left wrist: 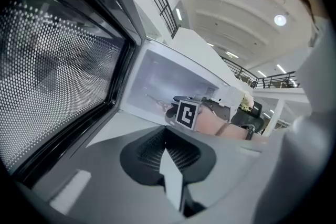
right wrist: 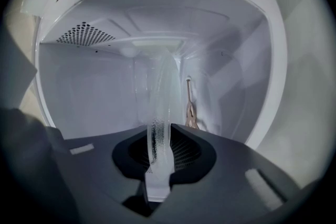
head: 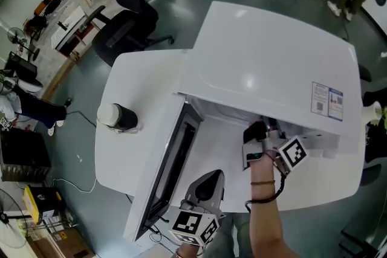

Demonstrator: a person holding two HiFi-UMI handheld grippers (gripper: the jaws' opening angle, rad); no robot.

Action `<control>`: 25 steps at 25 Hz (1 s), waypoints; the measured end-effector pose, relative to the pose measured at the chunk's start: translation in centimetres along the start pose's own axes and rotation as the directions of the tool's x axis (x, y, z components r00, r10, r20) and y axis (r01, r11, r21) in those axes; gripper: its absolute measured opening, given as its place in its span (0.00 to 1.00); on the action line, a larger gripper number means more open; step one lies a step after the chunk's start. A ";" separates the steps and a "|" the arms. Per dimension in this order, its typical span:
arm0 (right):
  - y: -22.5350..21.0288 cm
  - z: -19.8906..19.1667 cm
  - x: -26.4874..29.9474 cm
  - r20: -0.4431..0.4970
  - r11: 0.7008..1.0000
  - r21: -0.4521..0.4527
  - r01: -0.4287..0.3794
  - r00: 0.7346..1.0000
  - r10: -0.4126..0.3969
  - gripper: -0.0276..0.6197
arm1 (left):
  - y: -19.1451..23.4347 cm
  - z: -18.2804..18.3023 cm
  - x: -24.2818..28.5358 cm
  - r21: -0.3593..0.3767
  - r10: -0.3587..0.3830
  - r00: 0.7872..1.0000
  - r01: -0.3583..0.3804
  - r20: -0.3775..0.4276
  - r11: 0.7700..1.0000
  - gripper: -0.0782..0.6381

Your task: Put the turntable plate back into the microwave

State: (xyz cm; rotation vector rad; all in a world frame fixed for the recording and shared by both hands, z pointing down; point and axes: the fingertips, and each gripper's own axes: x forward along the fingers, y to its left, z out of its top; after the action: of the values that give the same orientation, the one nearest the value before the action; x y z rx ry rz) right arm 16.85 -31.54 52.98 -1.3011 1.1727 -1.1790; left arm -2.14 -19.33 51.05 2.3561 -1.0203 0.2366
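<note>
The white table lies under both my grippers and carries the white microwave, which stands straight ahead of the right gripper. That gripper's nose is already inside the oven's white cavity, whose perforated ceiling vent sits above and to its left. The microwave door hangs wide open. It stands close along the left side of my left gripper, and its dotted window screen fills the left of that gripper's view. Beyond the table, far ahead and left of both tools, I see a black office chair. The glass turntable plate is clamped by its rim in the right gripper's jaws. It stands on edge, rising straight up from the pads into the cavity, and I can't see it touching the oven floor. My left gripper is closed with nothing between its jaws and hovers outside the oven, beside the door. A black canister with a white lid stands on the table well off to the left gripper's left, beyond the door. The right gripper's marker cube shows just ahead of the left jaws.
</note>
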 end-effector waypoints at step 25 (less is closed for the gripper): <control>-0.1 0.4 0.4 -0.016 0.956 -0.195 0.218 0.974 -0.226 0.15 | -1.3 0.6 0.2 0.015 -0.029 1.000 0.029 0.004 0.999 0.11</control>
State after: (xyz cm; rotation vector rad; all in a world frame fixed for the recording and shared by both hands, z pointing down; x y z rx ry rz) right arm 17.31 -31.93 53.10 -1.5966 1.2158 -1.2805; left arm -1.05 -19.03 50.10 2.3839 -0.9891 0.2289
